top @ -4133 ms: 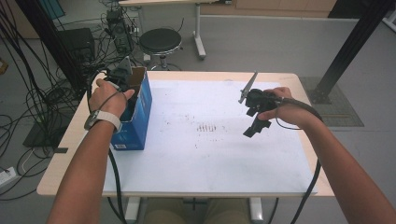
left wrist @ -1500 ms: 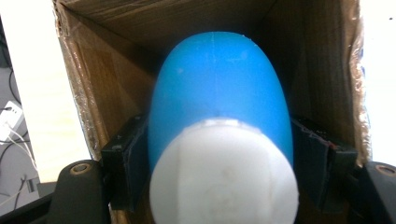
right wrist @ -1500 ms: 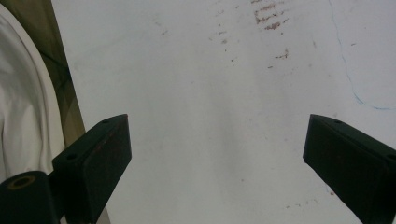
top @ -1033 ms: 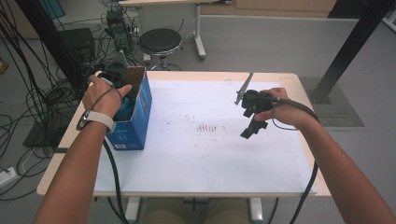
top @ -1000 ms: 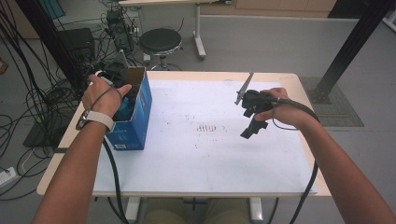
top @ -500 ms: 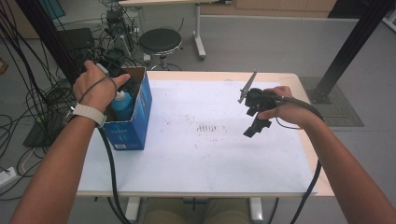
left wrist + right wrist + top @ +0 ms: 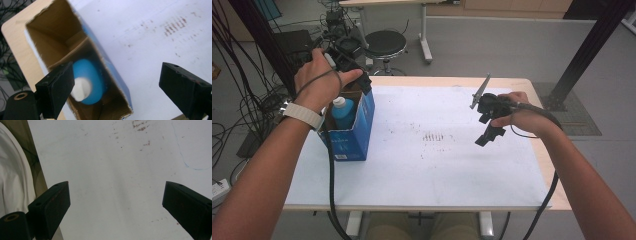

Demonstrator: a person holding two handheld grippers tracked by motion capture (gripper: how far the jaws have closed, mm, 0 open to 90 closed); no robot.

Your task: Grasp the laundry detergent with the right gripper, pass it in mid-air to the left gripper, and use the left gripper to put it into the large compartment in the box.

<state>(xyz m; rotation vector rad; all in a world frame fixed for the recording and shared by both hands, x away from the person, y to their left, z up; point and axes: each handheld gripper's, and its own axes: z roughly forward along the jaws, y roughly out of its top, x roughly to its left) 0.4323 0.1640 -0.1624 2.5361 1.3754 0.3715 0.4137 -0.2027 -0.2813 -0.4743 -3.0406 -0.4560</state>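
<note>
Lifted clear since a second ago, the left gripper [image 7: 117,87] hangs with jaws spread and empty over the blue white-capped plastic bottle [image 7: 87,83], probably resting loose below them in the open blue cardboard box [image 7: 110,75]; withdraw straight up, while the right gripper [image 7: 116,207] idles agape.

Black claws [image 7: 362,82], white watch strap [image 7: 302,115], black cables [image 7: 331,185]

Wooden table [image 7: 532,85], stained white sheet [image 7: 452,160], open blue box [image 7: 354,132]
</note>
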